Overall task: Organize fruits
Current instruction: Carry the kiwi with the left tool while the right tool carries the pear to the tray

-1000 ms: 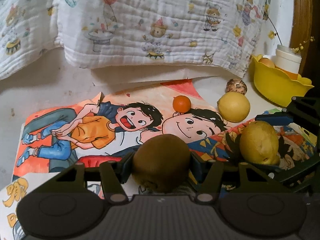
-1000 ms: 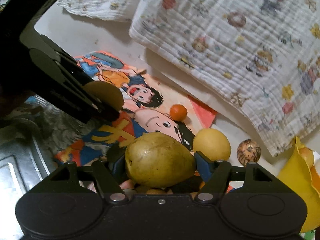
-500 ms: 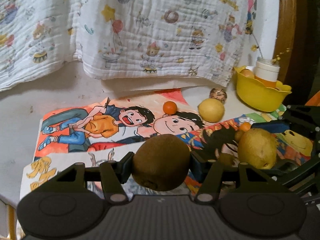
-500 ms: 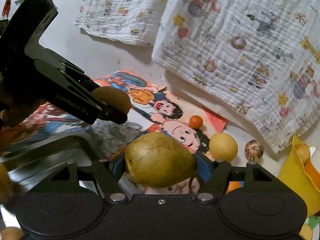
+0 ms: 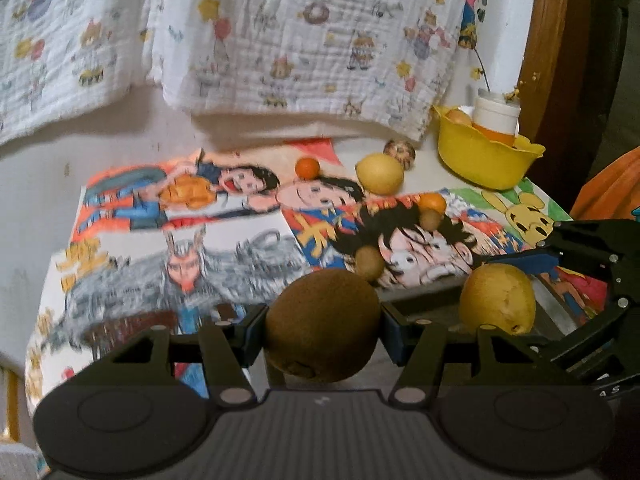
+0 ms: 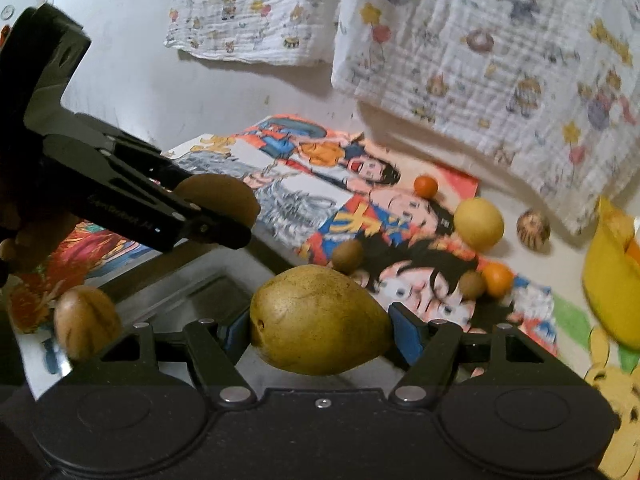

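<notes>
My left gripper [image 5: 322,322] is shut on a brown kiwi [image 5: 320,312], held in the air over the near edge of the cartoon posters [image 5: 224,260]. My right gripper [image 6: 320,330] is shut on a green-yellow pear [image 6: 320,318] above a metal tray [image 6: 192,280]. In the right wrist view the left gripper [image 6: 216,220] with its kiwi [image 6: 224,196] hangs at the left. In the left wrist view the right gripper [image 5: 520,280] and pear [image 5: 498,300] sit at the right. On the posters lie a yellow fruit [image 5: 380,172], two oranges [image 5: 307,167] [image 5: 432,202] and two small kiwis [image 5: 369,262] [image 5: 430,220].
A yellow bowl [image 5: 484,160] with a white-lidded jar stands at the back right, a brown mottled ball [image 5: 399,151] beside it. Printed cloths [image 5: 300,40] hang behind the table. A brown rounded fruit shape [image 6: 86,320] shows at the tray's left edge.
Both grippers have drawn back from the posters and risen a little, each still carrying its fruit. The metal tray has come into the right wrist view beneath the pear.
</notes>
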A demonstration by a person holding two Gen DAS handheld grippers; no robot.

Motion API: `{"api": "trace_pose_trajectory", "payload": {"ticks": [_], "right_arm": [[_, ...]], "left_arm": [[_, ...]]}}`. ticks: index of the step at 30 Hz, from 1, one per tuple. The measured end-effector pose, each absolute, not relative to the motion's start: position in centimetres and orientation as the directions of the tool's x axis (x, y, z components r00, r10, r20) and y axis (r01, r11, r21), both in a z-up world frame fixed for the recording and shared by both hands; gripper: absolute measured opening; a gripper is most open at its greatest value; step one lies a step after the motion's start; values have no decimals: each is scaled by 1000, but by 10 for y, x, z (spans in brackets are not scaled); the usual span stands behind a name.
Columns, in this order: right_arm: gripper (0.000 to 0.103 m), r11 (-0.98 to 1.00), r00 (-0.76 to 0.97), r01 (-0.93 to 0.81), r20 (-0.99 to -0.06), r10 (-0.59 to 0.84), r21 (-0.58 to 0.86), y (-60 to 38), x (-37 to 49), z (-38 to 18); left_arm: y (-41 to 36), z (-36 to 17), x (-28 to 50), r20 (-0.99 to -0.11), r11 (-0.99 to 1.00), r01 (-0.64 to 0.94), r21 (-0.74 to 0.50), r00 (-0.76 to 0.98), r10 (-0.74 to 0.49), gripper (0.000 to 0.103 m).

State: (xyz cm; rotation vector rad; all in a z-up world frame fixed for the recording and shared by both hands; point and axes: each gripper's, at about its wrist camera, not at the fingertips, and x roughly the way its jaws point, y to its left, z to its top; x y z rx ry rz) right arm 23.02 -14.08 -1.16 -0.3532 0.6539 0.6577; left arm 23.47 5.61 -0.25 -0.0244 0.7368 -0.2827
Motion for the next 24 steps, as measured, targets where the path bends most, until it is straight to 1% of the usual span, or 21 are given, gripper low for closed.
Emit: {"api": "trace_pose_trajectory", "payload": {"ticks": [9, 14, 24], "right_arm": [[73, 761, 595, -642, -686, 418, -93, -144, 217, -17], [73, 769, 594, -632, -699, 398, -99, -145, 214, -23], [73, 783, 567, -621, -711, 416, -37, -145, 218, -28]], "left_arm": [[49, -5, 215, -680, 960, 258, -109, 685, -261, 63], [45, -9, 209, -690, 962, 261, -81, 681, -243, 63], [44, -18, 206, -703, 965, 254, -58, 676, -220, 63]]}}
